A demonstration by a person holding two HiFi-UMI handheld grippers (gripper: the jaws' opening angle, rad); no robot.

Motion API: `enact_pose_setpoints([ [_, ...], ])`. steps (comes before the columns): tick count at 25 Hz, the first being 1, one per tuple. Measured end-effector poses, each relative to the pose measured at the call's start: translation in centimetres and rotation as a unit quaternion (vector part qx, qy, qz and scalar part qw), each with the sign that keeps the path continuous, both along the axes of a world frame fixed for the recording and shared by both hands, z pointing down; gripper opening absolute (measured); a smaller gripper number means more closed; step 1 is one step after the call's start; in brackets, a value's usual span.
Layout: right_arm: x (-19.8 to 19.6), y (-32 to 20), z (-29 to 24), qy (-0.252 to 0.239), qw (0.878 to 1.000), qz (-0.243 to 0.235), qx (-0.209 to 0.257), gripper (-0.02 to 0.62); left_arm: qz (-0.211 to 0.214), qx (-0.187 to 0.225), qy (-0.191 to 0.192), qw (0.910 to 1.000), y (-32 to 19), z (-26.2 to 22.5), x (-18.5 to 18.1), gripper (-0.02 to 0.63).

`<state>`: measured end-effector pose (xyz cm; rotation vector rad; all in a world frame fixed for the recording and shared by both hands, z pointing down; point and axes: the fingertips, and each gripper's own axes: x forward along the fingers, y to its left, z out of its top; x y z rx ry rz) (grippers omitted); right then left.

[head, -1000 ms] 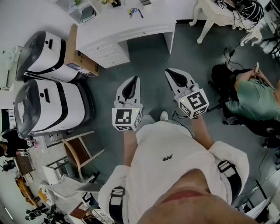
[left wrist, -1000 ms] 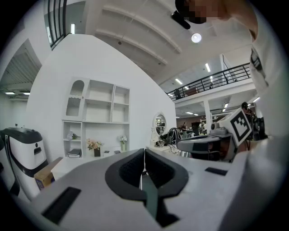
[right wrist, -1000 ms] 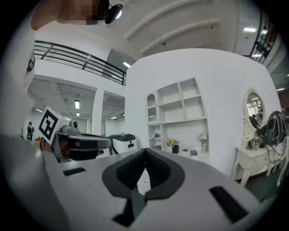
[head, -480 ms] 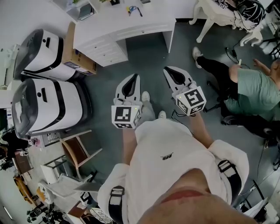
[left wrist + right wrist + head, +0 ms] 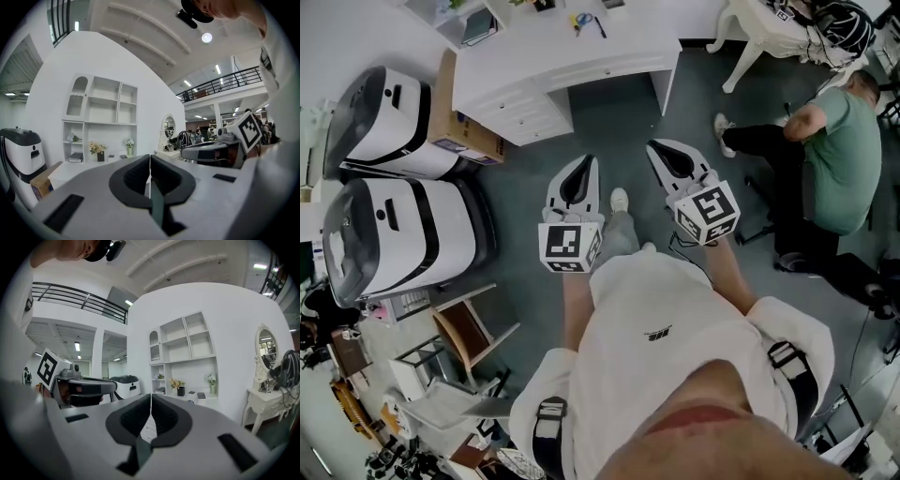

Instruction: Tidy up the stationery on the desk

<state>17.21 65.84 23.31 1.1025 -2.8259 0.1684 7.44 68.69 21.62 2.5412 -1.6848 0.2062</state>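
The white desk stands at the top of the head view, well ahead of both grippers. Small stationery lies on it, including blue-handled scissors and a dark pen. My left gripper and right gripper hang side by side over the grey floor, both shut with nothing in them. In the left gripper view the left gripper has its jaws pressed together, and the desk and white shelves show far behind. The right gripper is likewise closed in its own view, with the desk beyond.
Two large white-and-black machines and a cardboard box stand left of the desk. A person in a green shirt sits at the right beside a white chair. A wooden chair is at lower left.
The desk sits slightly lower in the head view and my foot has stepped forward. The seated person at right has turned and shifted. Both grippers stay shut.
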Motion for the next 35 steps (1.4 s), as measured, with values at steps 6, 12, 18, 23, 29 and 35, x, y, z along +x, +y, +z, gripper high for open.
enact_pose_setpoints([
  [6,-1.0,-4.9,0.9,0.005,1.000,0.008,-0.009,-0.003,0.007,-0.006,0.009,0.9999,-5.3,1.0,-1.2,0.000],
  [12,-2.7,-10.6,1.3,0.008,1.000,0.014,-0.023,-0.003,0.015,-0.020,0.004,0.9997,-11.3,1.3,-2.9,0.000],
  [18,-4.6,-15.6,1.8,0.010,0.999,0.020,-0.033,-0.003,0.021,-0.032,0.008,0.9992,-16.5,2.0,-4.9,0.000],
  [23,-6.0,-19.4,2.2,0.013,0.999,0.027,-0.041,-0.003,0.028,-0.036,0.013,0.9989,-20.6,2.2,-6.3,0.000],
  [29,-8.2,-24.0,2.5,0.016,0.998,0.036,-0.046,-0.003,0.036,-0.038,0.018,0.9985,-25.3,2.4,-8.6,0.000],
  [35,-9.8,-27.7,2.8,0.018,0.998,0.050,-0.044,-0.003,0.051,-0.040,0.019,0.9977,-29.3,3.1,-10.2,0.000],
])
